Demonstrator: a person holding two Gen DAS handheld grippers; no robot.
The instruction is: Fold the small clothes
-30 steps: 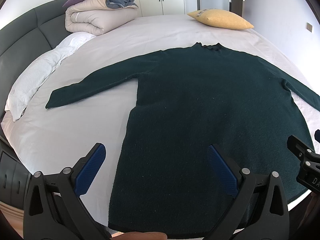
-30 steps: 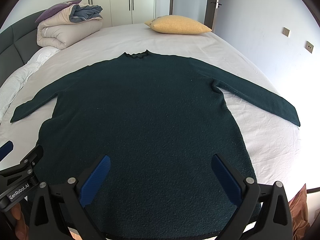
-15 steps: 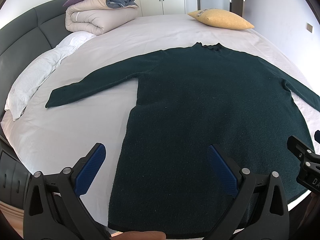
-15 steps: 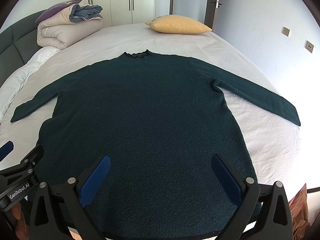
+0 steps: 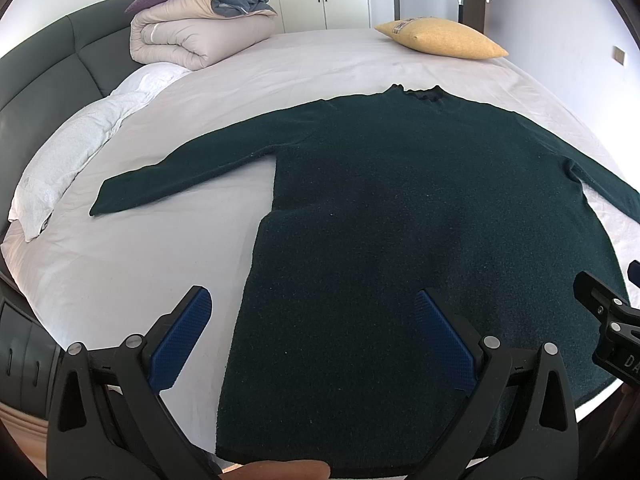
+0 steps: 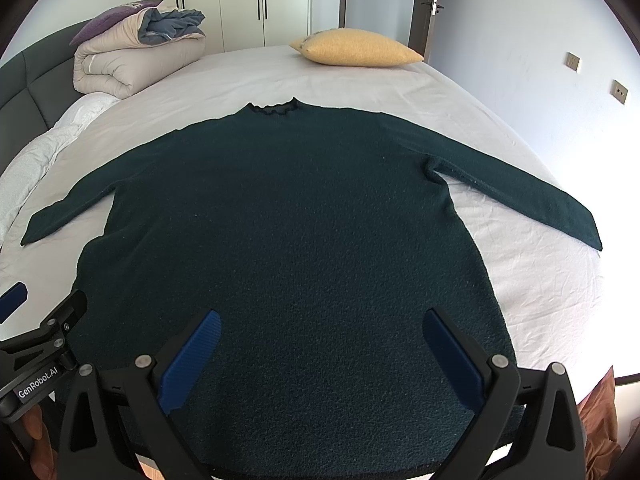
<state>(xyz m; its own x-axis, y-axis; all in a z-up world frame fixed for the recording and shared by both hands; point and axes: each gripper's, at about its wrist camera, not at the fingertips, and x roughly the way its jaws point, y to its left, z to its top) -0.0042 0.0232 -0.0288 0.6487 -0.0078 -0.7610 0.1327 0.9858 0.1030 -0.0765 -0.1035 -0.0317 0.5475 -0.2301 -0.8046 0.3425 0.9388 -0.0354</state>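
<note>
A dark green long-sleeved sweater [image 5: 400, 208] [image 6: 288, 216] lies flat on the white bed [image 5: 120, 264], collar away from me, both sleeves spread out to the sides. My left gripper [image 5: 312, 332] hovers open over the sweater's lower left edge, holding nothing. Above the hem near the middle, my right gripper [image 6: 320, 344] is open and holds nothing as well. Each gripper shows at the edge of the other's view.
A folded duvet pile [image 5: 200, 36] [image 6: 132, 60] sits at the back left by the dark headboard [image 5: 44, 76]. A yellow pillow [image 5: 440, 38] [image 6: 356, 46] lies at the back right. White pillows [image 5: 68, 152] line the left side. Wardrobe doors [image 6: 240, 0] stand behind.
</note>
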